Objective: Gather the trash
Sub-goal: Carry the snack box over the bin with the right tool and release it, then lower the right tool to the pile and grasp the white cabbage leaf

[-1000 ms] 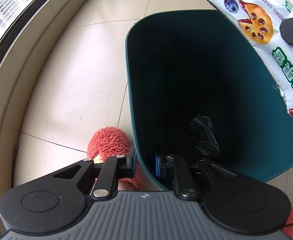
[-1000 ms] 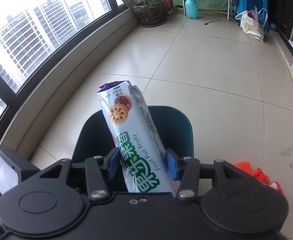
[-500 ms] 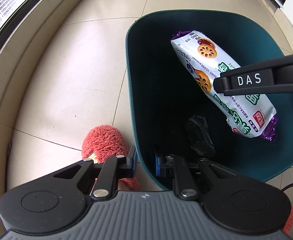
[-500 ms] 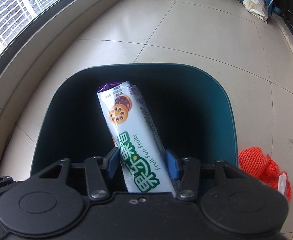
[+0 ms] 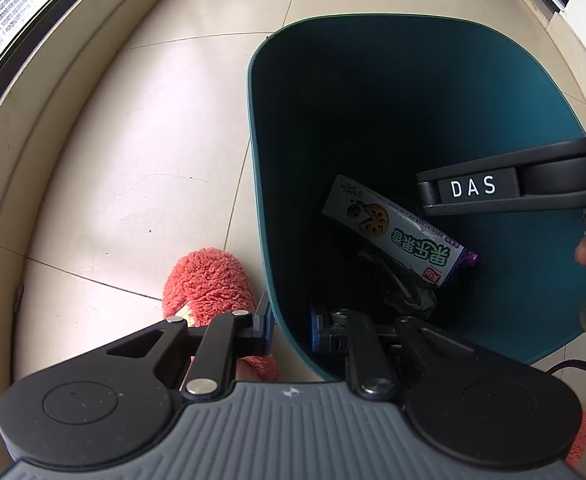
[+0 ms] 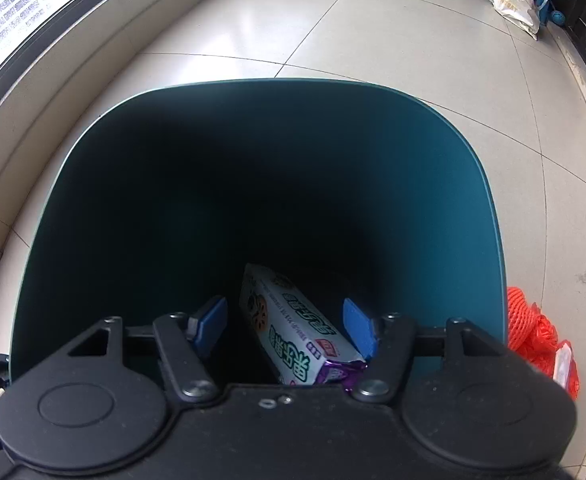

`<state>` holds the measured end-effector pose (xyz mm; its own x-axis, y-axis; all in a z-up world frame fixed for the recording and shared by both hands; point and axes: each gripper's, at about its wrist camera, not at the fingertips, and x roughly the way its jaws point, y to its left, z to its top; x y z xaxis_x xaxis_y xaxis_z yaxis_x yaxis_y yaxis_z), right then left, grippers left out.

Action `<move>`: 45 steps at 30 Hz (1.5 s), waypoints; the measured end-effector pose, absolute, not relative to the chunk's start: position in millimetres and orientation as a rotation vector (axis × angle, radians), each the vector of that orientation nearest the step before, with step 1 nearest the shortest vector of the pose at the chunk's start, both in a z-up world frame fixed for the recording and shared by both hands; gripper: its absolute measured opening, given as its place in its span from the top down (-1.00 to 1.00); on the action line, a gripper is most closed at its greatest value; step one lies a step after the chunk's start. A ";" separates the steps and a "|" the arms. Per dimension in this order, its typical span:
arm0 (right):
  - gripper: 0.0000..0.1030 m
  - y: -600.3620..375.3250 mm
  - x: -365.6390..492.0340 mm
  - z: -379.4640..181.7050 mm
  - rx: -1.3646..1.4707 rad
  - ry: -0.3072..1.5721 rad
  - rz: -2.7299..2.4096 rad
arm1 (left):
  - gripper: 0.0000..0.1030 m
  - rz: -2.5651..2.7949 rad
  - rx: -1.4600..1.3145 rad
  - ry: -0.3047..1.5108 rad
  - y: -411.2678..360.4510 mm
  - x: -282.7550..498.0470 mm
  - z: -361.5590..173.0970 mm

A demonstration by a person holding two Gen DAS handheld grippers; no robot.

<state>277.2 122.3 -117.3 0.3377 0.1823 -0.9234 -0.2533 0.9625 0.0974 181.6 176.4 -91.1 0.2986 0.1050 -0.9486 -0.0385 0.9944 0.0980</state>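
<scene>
Floor-side red netting (image 6: 533, 332), right view only

A white-and-green biscuit packet (image 5: 397, 234) lies inside the dark teal plastic bin (image 5: 473, 80); the left gripper (image 5: 291, 326) clamps the bin's near wall beside a fuzzy coral slipper (image 5: 209, 284).
</scene>
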 end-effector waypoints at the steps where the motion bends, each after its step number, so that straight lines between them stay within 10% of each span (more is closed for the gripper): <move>1: -0.29 116.5 278.4 -116.2 -0.062 1.190 0.292 | 0.69 0.096 0.061 1.264 176.0 181.6 -91.2; 30: -0.51 -22.2 194.0 -8.8 0.027 0.999 0.317 | 0.69 0.124 0.107 1.269 165.6 182.5 -97.7; 45: -0.84 -124.1 205.4 -124.9 0.125 1.116 0.117 | 0.69 0.129 0.111 1.270 163.6 183.5 -99.1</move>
